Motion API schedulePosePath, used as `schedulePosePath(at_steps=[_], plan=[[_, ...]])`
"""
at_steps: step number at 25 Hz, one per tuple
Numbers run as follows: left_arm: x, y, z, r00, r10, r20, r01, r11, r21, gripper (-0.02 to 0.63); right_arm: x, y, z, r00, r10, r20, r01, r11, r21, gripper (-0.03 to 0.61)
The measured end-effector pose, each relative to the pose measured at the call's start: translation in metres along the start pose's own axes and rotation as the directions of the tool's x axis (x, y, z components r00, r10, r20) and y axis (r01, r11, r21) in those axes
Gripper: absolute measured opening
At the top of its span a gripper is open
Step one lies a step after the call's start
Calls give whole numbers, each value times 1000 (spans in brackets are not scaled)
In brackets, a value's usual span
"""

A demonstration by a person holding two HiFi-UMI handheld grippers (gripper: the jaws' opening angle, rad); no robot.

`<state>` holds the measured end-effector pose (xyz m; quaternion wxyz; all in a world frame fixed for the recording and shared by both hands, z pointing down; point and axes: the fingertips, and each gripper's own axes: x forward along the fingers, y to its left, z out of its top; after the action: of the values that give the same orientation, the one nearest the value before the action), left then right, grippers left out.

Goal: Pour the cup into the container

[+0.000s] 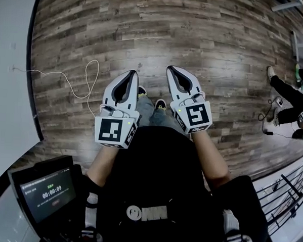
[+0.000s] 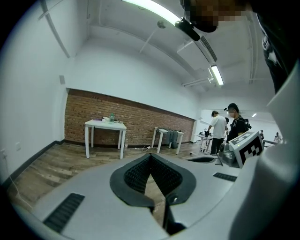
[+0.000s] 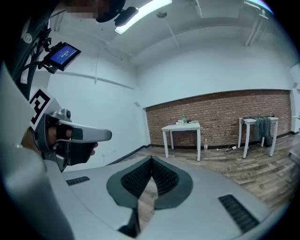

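No cup and no container can be made out in any view. The likeliest place for them is a white worktop [image 2: 105,123] against the far brick wall [image 2: 140,119], where a few small items [image 2: 109,118] stand, too small to name. The pour appears not yet begun.

The person stands well apart from that worktop, over a floor of grey-brown wood planks [image 1: 196,34], and holds both tools level at waist height. It looks like a ready pose rather than a reach. The left gripper [image 1: 129,74] and the right gripper [image 1: 172,69] sit side by side, near each other but not touching, their noses pointing away from the body. Each is a smooth white shell tapering to a rounded tip. Each carries a cube with black-and-white square markers [image 1: 115,131] at the hand end.

The left gripper's fingers [image 2: 133,174] are lined with dark ribbed pads that meet at the tip, leaving a teardrop hollow with nothing in it but floor seen through. The right gripper's fingers [image 3: 136,178] are likewise pressed together on nothing.

A thin pale cable [image 1: 87,82] loops across the planks to the left. A small dark screen [image 1: 46,193] shows by the person's left hip. Two people [image 2: 225,129] stand by tables deeper in the room.
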<state>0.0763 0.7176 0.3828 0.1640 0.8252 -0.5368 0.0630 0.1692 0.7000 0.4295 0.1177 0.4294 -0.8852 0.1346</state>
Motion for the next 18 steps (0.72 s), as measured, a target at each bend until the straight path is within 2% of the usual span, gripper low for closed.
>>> schedulePosePath(at_steps=[5,15,18], plan=[[-6,10,3,998,13,58,-13,1000,2,-2,8,-3,6,999,-26,26,26,1000,15,5],[-2,18,8,998,20,63,-20,1000,3,-2,4,-8,10,998,-46,48,46,999,10,5],[18,18,11,999,11,53,-12,1000,17,-2,13,-22,14,997,-52,55,51,999,9,5]])
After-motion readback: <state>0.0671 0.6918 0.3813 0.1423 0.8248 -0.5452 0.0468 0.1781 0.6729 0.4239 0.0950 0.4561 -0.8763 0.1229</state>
